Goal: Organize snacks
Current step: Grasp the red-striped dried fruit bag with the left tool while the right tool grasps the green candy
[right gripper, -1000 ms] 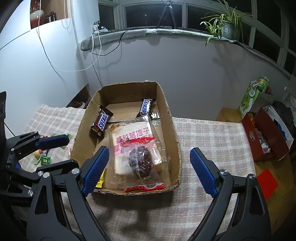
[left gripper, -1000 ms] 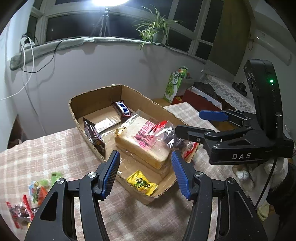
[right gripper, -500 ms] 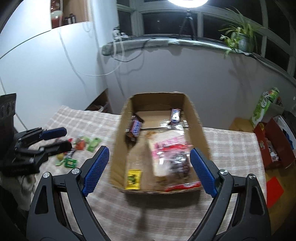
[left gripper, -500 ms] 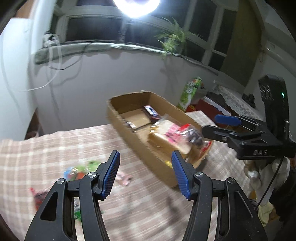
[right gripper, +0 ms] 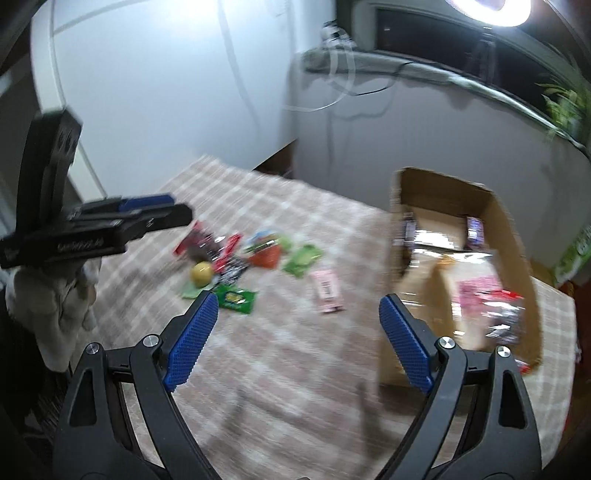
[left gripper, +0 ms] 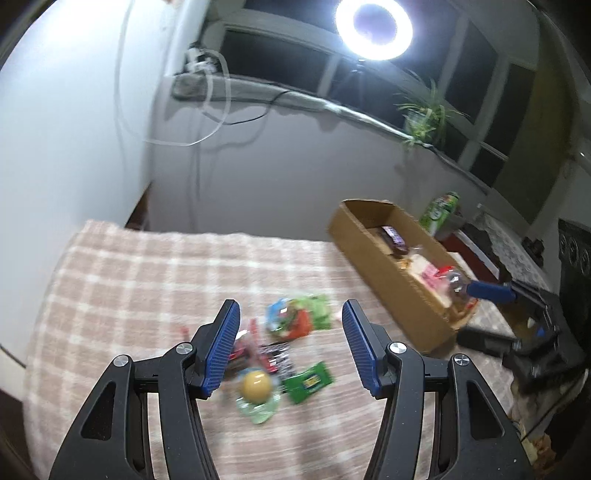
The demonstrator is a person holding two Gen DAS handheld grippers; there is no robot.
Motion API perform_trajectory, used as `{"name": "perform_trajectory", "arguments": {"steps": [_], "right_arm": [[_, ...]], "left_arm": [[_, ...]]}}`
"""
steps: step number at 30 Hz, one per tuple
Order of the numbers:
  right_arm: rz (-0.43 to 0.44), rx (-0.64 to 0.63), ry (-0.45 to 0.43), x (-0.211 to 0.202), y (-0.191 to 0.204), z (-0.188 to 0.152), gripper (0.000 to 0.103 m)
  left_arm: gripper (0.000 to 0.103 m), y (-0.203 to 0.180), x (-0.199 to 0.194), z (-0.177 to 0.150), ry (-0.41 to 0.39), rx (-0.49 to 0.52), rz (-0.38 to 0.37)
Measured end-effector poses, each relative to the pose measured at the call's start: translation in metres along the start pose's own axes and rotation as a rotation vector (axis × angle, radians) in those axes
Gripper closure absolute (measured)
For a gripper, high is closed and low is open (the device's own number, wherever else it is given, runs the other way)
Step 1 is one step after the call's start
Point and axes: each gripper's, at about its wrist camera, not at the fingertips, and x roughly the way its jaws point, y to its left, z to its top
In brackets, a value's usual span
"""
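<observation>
A cardboard box (left gripper: 399,295) (right gripper: 513,236) holds chocolate bars and a bagged bread. A pile of loose snacks (left gripper: 284,339) (right gripper: 240,258) lies on the checked tablecloth: a yellow round jelly cup (left gripper: 256,384) (right gripper: 201,274), a green packet (left gripper: 308,380) (right gripper: 236,300), a red-orange bag (left gripper: 295,321) and a pink packet (right gripper: 327,291). My left gripper (left gripper: 290,345) is open and empty, just above the pile. My right gripper (right gripper: 299,339) is open and empty, over the cloth left of the box.
The checked tablecloth (left gripper: 147,280) covers the table up to a white wall. A green carton (left gripper: 441,214) stands beyond the box. A ring light (left gripper: 373,27) and a potted plant (left gripper: 428,110) are at the window.
Both grippers have swung left, away from the box and toward the loose snack pile. The box now sits at the right in both views. Both stay open and empty.
</observation>
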Motion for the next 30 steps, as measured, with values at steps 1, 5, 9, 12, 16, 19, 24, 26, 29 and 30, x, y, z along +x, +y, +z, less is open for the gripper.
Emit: {"name": "perform_trajectory", "arguments": {"steps": [1,5,9,12,16,19,24,26,29,30], "right_arm": [[0.009,-0.020,0.012,0.007,0.007,0.000,0.012],[0.029,-0.052,0.068,0.035,0.028,-0.002,0.012],[0.038,-0.052,0.112,0.060,0.041,-0.006,0.012],[0.036,-0.039,0.135,0.072,0.048,-0.006,0.012],[0.022,-0.021,0.150,0.085,0.053,-0.006,0.014],[0.023,0.002,0.165,0.093,0.051,-0.006,0.019],[-0.011,0.001,0.170,0.101,0.051,-0.004,0.032],[-0.028,-0.016,0.168,0.104,0.054,-0.004,0.034],[-0.033,-0.044,0.167,0.103,0.058,-0.005,0.040],[-0.032,-0.054,0.166,0.103,0.060,-0.005,0.045]], "left_arm": [[0.046,0.005,0.001,-0.002,0.006,-0.006,0.004],[0.046,0.014,0.003,-0.008,0.019,0.006,0.052],[0.038,0.025,0.009,-0.012,0.046,-0.011,0.068],[0.038,0.028,0.014,-0.014,0.065,-0.010,0.086],[0.038,0.029,0.022,-0.016,0.086,0.002,0.103],[0.038,0.029,0.029,-0.019,0.103,0.007,0.114],[0.038,0.031,0.035,-0.020,0.116,0.009,0.132],[0.038,0.032,0.037,-0.020,0.120,0.008,0.142],[0.038,0.033,0.043,-0.021,0.139,0.006,0.148],[0.038,0.033,0.045,-0.022,0.143,0.011,0.153]]}}
